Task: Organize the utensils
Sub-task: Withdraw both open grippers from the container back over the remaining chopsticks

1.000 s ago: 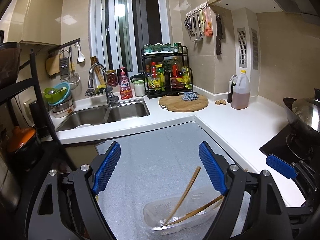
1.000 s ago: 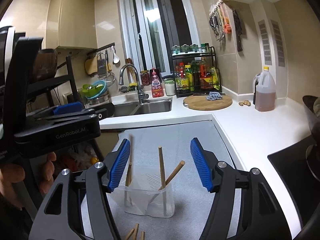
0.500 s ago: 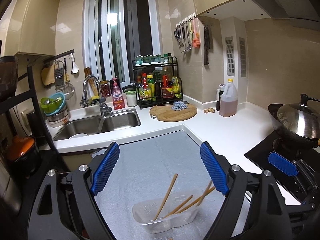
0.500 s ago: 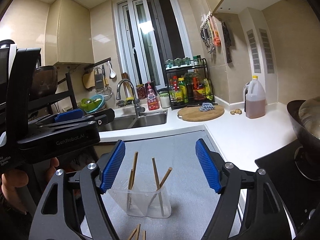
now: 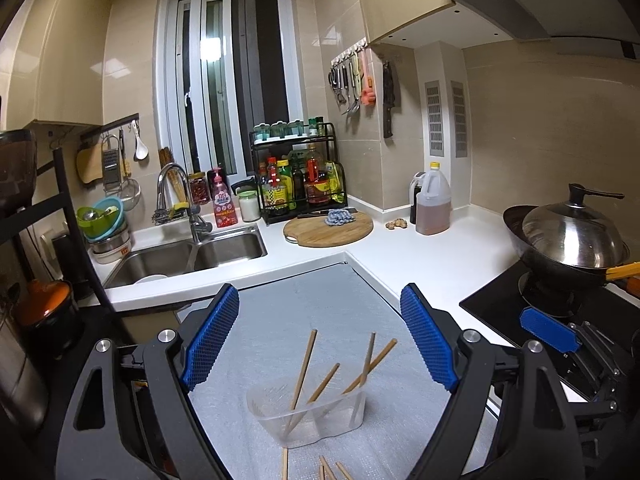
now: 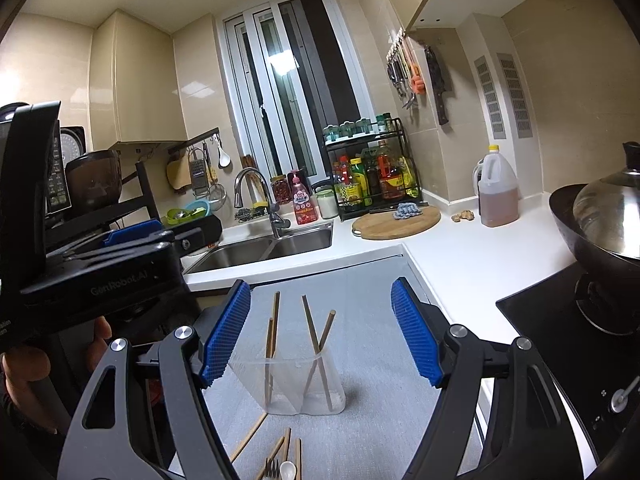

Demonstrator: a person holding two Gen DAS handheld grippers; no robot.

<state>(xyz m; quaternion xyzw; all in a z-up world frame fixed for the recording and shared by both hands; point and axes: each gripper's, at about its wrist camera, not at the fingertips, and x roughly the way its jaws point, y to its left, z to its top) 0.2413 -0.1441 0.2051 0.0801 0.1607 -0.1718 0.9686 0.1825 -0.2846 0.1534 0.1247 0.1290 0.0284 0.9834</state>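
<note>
While both wide apart: left hand-held gripper (image 5: 320, 354) and right hand-held gripper (image 6: 320, 330), empty, right freshly widened. Four chopsticks (image 6: 273, 334) upright in one clear holder (image 6: 304, 384) on bench mat (image 6: 360, 300); several loose chopsticks (image 6: 250, 438) lying just beside.

both grippers pulled back and up from clear holder (image 5: 308, 416); holder sits farther off, lower in both views. right gripper (image 6: 320, 328) jaws just been opening, nothing between pads. loose chopsticks (image 6: 276, 452) and white spoon (image 6: 288, 470) newly visible on mat before holder.
</note>
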